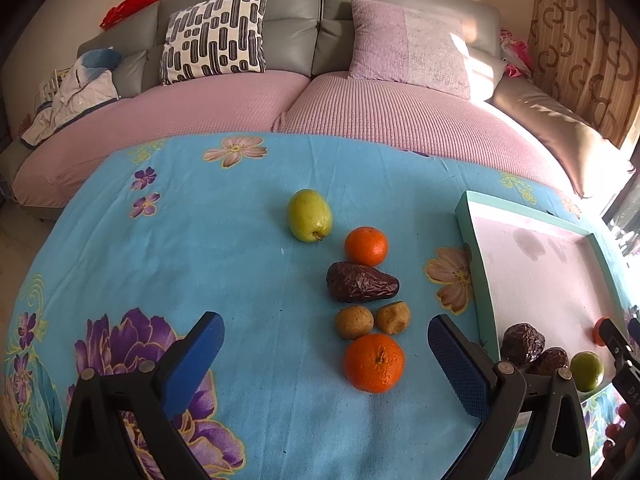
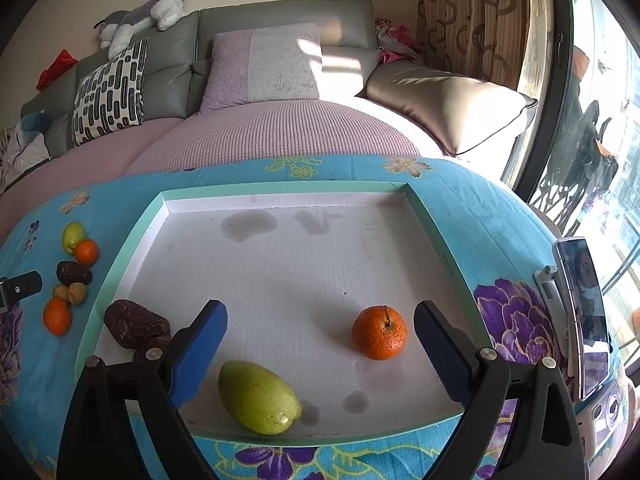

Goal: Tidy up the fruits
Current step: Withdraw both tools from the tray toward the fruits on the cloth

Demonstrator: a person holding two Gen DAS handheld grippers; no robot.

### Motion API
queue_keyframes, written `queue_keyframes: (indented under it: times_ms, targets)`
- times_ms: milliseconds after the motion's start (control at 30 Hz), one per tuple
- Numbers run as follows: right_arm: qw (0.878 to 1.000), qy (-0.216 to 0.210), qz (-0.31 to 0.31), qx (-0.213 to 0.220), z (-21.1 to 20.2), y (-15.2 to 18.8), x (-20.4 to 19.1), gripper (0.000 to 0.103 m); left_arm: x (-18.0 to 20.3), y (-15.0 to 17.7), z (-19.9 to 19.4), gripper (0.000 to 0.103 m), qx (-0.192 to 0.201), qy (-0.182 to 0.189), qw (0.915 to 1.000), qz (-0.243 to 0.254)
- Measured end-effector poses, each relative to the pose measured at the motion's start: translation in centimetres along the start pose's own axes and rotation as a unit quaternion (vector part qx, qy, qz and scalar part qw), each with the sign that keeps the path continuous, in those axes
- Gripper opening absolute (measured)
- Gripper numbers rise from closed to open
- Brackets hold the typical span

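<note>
Fruit lies in a loose line on the blue floral cloth in the left wrist view: a green fruit farthest off, a small orange, a dark wrinkled fruit, two small brown fruits side by side, and a large orange nearest. The left gripper is spread wide and holds nothing. At the right, the tray is cut off by the frame edge; its dark fruits sit partly behind the gripper's finger.

From the right wrist view, the right gripper also gapes wide over the tray, gripping nothing. An orange and a green fruit lie on the white floor, well apart. Dark fruits in the near left corner are partly hidden by the blue finger. A phone stands at the right.
</note>
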State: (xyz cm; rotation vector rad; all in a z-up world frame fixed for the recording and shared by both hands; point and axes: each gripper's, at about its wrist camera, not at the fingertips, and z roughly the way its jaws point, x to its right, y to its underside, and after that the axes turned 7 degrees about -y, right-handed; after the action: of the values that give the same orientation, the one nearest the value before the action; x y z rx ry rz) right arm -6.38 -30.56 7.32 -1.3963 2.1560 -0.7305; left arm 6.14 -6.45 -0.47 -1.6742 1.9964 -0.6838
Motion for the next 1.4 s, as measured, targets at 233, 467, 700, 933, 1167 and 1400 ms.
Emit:
queue_keyframes:
  times_ms: [233, 467, 700, 933, 1167, 1400]
  targets:
    - [1.000, -0.007, -0.021, 0.012, 0.2, -0.6, -1.2, 0.095, 0.3, -0.2, -0.1, 0.103, 0.003, 0.013, 0.9999, 0.010]
    - [0.998, -0.026, -0.039, 0.036, 0.1, -1.2, -3.3, 0.095, 0.9, -1.2, -0.2, 0.103, 0.025, 0.012, 0.9990, 0.035]
    - [0.997, -0.064, -0.030, 0.021, 1.1, -1.7, -4.9, 0.095, -0.6, -2.6, 0.3, 0.103, 0.028, 0.044, 0.9986, -0.001]
    - [0.992, -0.121, -0.034, 0.008, 1.9, -2.0, -7.8, 0.095, -1.1, -3.0, 0.4, 0.103, 0.042, 0.043, 0.9982, 0.003]
    - [0.989, -0.147, -0.023, -0.003, 2.6, -2.2, -9.5, 0.095, -3.4, -4.4, 0.0, 0.103, 0.065, 0.048, 0.9964, -0.026]
    - [0.989, -0.142, -0.041, 0.016, 1.8, -2.6, -10.7, 0.095, -6.1, -5.0, 0.1, 0.103, 0.092, 0.056, 0.9932, -0.045]
